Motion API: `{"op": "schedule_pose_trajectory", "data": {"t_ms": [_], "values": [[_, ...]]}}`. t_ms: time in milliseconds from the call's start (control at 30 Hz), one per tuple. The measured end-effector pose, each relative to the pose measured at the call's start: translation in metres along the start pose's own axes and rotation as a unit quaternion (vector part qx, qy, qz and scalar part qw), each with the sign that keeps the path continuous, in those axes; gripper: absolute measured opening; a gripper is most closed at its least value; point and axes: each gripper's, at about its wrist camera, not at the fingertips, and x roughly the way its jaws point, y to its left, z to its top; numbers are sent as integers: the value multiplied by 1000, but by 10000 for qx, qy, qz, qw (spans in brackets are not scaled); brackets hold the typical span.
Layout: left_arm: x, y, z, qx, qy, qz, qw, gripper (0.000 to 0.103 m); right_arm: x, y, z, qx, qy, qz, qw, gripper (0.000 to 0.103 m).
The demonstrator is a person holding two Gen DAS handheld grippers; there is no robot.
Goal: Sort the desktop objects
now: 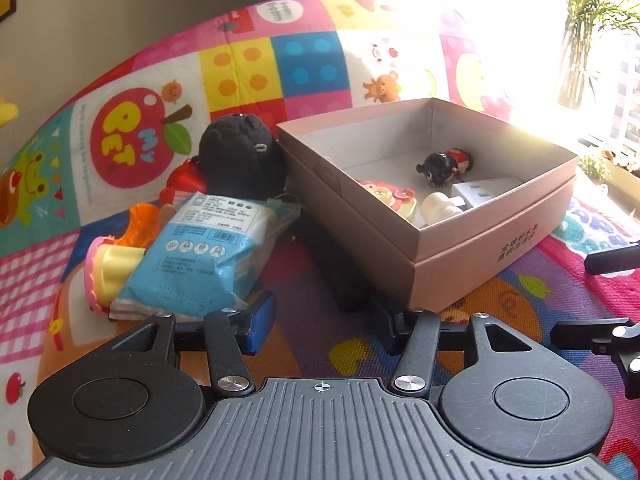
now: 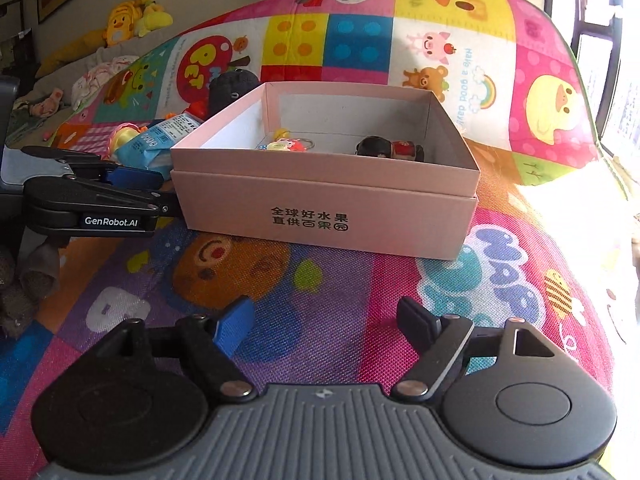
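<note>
Two grippers hang low over a patterned play mat (image 2: 340,280), both with jaws apart. The left gripper (image 1: 324,316) is spread only partway. A dark, block-like shape (image 1: 352,296) lies on the mat just ahead of the gap and runs away along the left wall of the pink cardboard box (image 1: 480,236). Bare mat shows between this shape and the blue pad on the gripper's left. Whether the far pad touches it I cannot tell, as shadow covers that side. The pads do not pinch it from both sides.

The right gripper (image 2: 324,320) is opened wider, with only mat between and beneath its fingers. The box stands straight ahead of it, printed side facing it and well clear of the fingertips.

Inside the box, ahead and to the right of the left gripper, lie a black-haired doll in red (image 1: 440,166), a pink and cream toy (image 1: 384,196), a small white piece (image 1: 440,208) and a white carton (image 1: 480,192).

Still on the mat, ahead and to the left of the left gripper, a blue packet (image 1: 192,256) lies nearest, just beyond its left finger. A yellow and pink toy (image 1: 108,272) and an orange piece (image 1: 140,220) sit against the packet's far-left side. A black plush (image 1: 240,156) stands behind, touching the box's corner, with something red (image 1: 184,180) beside it.
</note>
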Motion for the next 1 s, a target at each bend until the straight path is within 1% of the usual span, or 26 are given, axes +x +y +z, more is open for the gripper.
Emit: {"op": "schedule_pose_trajectory", "data": {"t_ms": [67,100,167,233,333,433,500,533,567,600,733,800,867,1000], "values": [[2,6,1,-63,51,321,9995,59,0,-1,0,14,-9,14,10000,81],[1,10,1,-87,45,423,9991,59,0,-1,0,23,-12,23,10000,81],[-2,16,1,-145,3,497,9987,59,0,0,0,10,-10,32,10000,83],[-2,19,1,-168,-21,359,9992,59,1,2,0,-19,-7,14,10000,84],[1,14,2,-13,-53,73,10000,59,1,2,0,-21,-8,12,10000,84],[10,6,4,78,-44,30,10000,59,1,2,-1,-31,-8,8,10000,85],[14,4,8,42,-65,28,10000,57,1,2,-1,-28,-9,24,10000,86],[15,4,9,41,-68,45,10000,46,1,2,-1,-23,-9,35,10000,86],[17,4,11,42,-64,84,9999,32,1,2,-1,-17,-8,45,10000,87],[17,4,11,35,-43,112,9999,27,1,2,-2,-13,-10,47,10000,87],[1,7,3,17,-75,217,9997,26,1,1,-1,25,-20,78,10000,87],[-12,10,-7,-44,-34,192,9998,26,1,-2,0,96,-23,131,9999,87],[-27,10,-17,-113,36,111,9999,26,3,-1,2,55,-3,147,9999,87],[-60,5,-41,-198,135,-196,9995,26,14,10,18,-378,-108,63,9992,87]]}}
